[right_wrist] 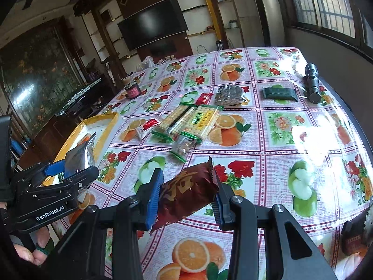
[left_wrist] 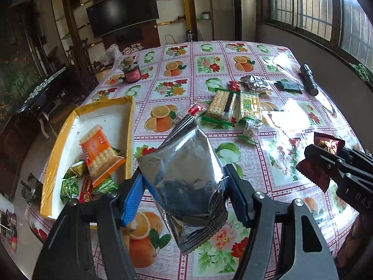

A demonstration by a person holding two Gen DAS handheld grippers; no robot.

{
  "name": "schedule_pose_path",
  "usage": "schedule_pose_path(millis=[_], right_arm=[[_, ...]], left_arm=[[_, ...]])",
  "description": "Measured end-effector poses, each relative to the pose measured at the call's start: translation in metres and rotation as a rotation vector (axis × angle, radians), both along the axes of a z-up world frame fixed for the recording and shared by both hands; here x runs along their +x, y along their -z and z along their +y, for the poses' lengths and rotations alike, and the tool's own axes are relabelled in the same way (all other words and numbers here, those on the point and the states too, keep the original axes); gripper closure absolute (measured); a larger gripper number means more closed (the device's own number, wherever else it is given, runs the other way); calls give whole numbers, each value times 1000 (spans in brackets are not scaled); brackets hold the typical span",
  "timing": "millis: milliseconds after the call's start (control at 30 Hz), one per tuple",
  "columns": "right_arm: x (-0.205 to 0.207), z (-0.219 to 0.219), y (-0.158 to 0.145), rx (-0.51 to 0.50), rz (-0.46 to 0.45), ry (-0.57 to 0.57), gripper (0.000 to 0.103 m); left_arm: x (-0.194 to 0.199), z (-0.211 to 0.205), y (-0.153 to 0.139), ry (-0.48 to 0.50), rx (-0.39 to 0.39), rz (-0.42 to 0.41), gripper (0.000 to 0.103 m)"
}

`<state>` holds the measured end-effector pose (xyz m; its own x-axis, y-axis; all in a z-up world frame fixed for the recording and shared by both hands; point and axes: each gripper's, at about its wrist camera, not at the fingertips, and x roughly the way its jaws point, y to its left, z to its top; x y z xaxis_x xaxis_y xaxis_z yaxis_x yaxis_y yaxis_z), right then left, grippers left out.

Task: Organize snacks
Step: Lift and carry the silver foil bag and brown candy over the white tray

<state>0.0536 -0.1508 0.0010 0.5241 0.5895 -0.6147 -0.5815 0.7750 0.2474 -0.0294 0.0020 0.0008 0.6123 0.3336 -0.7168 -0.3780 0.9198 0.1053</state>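
My left gripper (left_wrist: 184, 186) is shut on a silver foil snack bag (left_wrist: 184, 170) and holds it above the table, just right of the yellow-rimmed tray (left_wrist: 105, 114). The tray holds an orange cracker pack (left_wrist: 100, 154) and several small green and red packets. My right gripper (right_wrist: 188, 193) is shut on a dark red snack packet (right_wrist: 186, 193) above the table's front part; it also shows in the left wrist view (left_wrist: 326, 161). More snacks lie mid-table: cracker packs (right_wrist: 193, 121), red candies (right_wrist: 151, 123) and a clear packet (right_wrist: 184, 144).
The table has a fruit-and-flower cloth (right_wrist: 279, 151). A black flashlight (right_wrist: 312, 84), a dark green packet (right_wrist: 279, 93) and a silver bag (right_wrist: 229, 95) lie at the far right. A dark jar (right_wrist: 132, 91) stands far left. A window wall is on the right.
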Motion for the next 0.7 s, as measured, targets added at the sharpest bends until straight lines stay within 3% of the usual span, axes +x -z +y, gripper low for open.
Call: schedule_pose_path(millis=[167,367,533,700], right_arm=[[-23,19,-12,16,-86,-65,64],[-40,39,-19,14,-154,-133,64],[-51,49,-24,19,-209,-163,64],[-65,61,-30,17,-291,-208,64]], left_arm=[[-25,20,-11,-53,-6,-59,36],[-54,36,-25,-109,43,-150,36],[-76,41,-36,-130,91,-246,36],[-92,50,-38,-139,93,-306,36]])
